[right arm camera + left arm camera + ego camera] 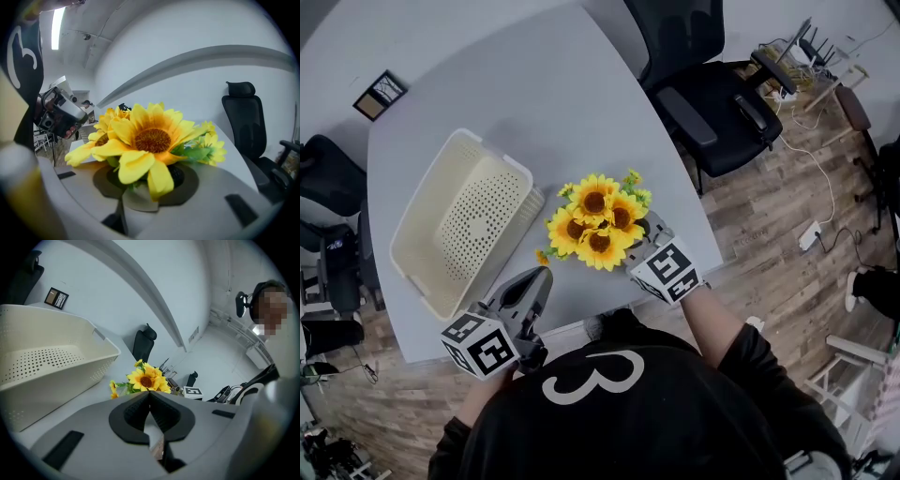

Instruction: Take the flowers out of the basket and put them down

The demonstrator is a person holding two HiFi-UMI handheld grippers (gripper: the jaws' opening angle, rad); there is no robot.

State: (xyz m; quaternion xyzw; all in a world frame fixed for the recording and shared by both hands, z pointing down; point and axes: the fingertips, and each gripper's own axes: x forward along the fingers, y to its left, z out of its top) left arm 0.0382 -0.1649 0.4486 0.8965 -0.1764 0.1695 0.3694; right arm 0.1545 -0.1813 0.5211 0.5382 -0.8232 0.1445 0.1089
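A bunch of yellow artificial sunflowers (595, 220) rests on the grey table (553, 84), just right of the cream perforated basket (502, 159), which holds nothing. My right gripper (649, 228) reaches into the bunch from the right. In the right gripper view the flowers (152, 138) fill the space between the jaws of the right gripper (140, 183); the jaws stand apart and petals hide the pads. My left gripper (540, 278) hovers near the table's front edge, shut with nothing in it. From the left gripper (150, 393) the flowers (146, 379) lie ahead and the basket (56, 380) to the left.
A black office chair (712, 103) stands behind the table's right side, another dark chair (323, 178) at the left. A small framed card (380, 94) lies at the table's far left corner. Cables and a power strip (811, 234) lie on the wood floor at the right.
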